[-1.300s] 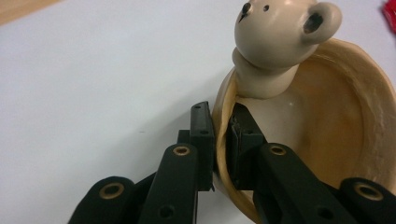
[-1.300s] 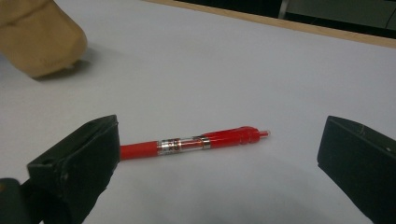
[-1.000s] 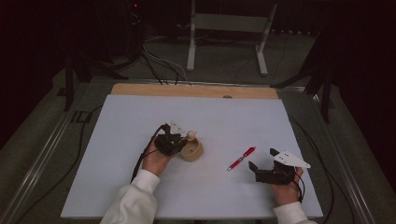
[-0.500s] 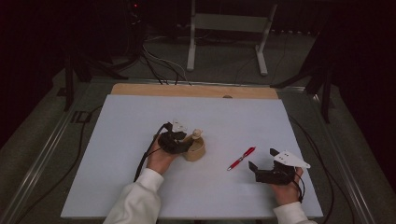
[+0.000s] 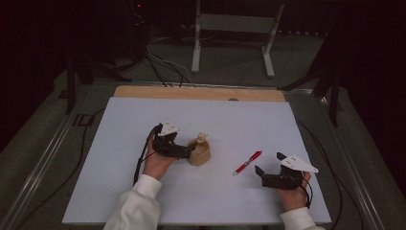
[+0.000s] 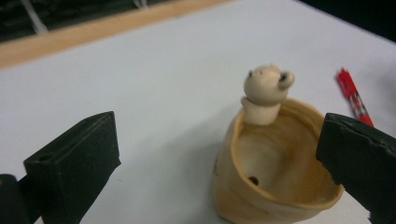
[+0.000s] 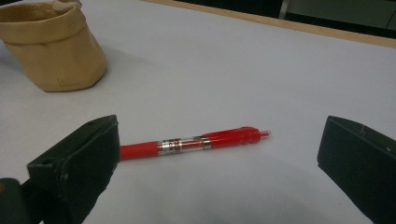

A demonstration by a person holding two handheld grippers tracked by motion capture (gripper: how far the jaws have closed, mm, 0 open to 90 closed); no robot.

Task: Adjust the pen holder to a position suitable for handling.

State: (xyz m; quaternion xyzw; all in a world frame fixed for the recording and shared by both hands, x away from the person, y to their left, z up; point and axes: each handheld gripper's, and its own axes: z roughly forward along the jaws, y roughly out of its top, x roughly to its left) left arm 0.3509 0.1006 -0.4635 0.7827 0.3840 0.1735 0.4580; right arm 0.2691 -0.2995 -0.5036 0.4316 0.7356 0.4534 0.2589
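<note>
A tan clay pot (image 5: 201, 152) with a small bear figure (image 5: 202, 137) on its rim stands upright in the middle of the white table (image 5: 143, 124). My left gripper (image 5: 191, 151) sits just left of it. Its jaws have just been opening and now stand wide. In the left gripper view the pot (image 6: 271, 172) sits between the jaws near the right one, and neither pad presses on it. A red pen (image 5: 247, 162) lies to the pot's right. My right gripper (image 5: 261, 176) rests open just behind the pen (image 7: 196, 142), which lies across the gap between its jaws.
A wooden strip (image 5: 191, 92) borders the table's far edge. Behind it stand a metal frame (image 5: 230, 28) and loose cables (image 5: 163, 62) on the floor. The pot (image 7: 56, 51) shows at the far left in the right gripper view.
My left gripper's jaws have opened off the pot and the hand has drawn back a little to the left. The pot stays upright. The right gripper and the pen have not moved.
</note>
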